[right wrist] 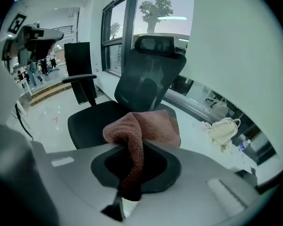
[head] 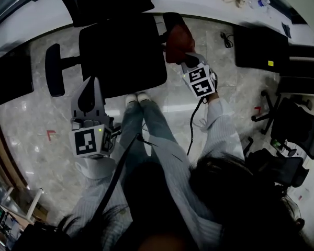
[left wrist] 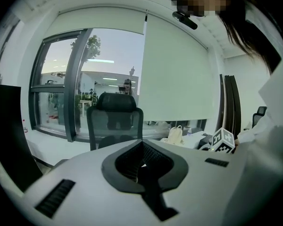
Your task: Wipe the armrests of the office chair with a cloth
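Here, wiping looks to be starting at one armrest.
The left tool (head: 91, 90), pressed together on nothing, hangs idle. The right tool (head: 184, 59) pinches the pink cloth (head: 178, 40) over the office chair (head: 120, 51) armrest (head: 171, 21), and next it needs a stroke along the pad. The head view shows that overlap, but in the right gripper view the cloth hides it.

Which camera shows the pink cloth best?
The right gripper view: the cloth fills its middle, pinched in the jaws. The head view shows it small and dark, from above; the left gripper view misses it.
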{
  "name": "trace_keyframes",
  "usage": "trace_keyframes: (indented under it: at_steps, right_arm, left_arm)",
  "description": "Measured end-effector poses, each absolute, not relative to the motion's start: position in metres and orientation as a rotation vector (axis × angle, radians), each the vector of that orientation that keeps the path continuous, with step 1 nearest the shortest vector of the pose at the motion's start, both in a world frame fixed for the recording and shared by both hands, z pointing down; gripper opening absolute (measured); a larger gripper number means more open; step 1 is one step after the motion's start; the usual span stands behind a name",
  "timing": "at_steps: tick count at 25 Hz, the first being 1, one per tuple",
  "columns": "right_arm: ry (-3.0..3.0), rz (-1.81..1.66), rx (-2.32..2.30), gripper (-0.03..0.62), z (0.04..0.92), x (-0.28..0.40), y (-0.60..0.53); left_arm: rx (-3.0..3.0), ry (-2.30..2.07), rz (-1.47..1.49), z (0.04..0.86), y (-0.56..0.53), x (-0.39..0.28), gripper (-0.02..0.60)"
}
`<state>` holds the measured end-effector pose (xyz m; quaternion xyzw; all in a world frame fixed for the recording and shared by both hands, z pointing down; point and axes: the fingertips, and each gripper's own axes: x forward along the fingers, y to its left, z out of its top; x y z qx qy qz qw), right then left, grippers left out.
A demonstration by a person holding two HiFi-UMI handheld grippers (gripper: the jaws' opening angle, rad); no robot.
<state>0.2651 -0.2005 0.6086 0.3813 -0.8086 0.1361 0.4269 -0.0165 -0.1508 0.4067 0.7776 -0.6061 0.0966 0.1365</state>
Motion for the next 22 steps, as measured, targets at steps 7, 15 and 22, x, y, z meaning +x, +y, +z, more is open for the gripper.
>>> trace_keyframes:
  at_steps: [7,15,22]
  right_arm:
    - [-1.998,0.321,0.893,0.028,0.607,0.273,-0.193]
    - [-1.926,0.283,0.906,0.028,0.628,0.256,-0.29]
    - [-1.878,0.38,1.001,0.028,0.638,0.245,-0.344]
  left_arm:
    - [2.291,-1.701,0.31,0.405,-0.153,0.003,0.003]
    - [2.27,-1.706,0.389,0.424,-0.146,-0.023,0.003]
    - [2.211,-1.755,0.364,0.42,-0.144,-0.05,0.003]
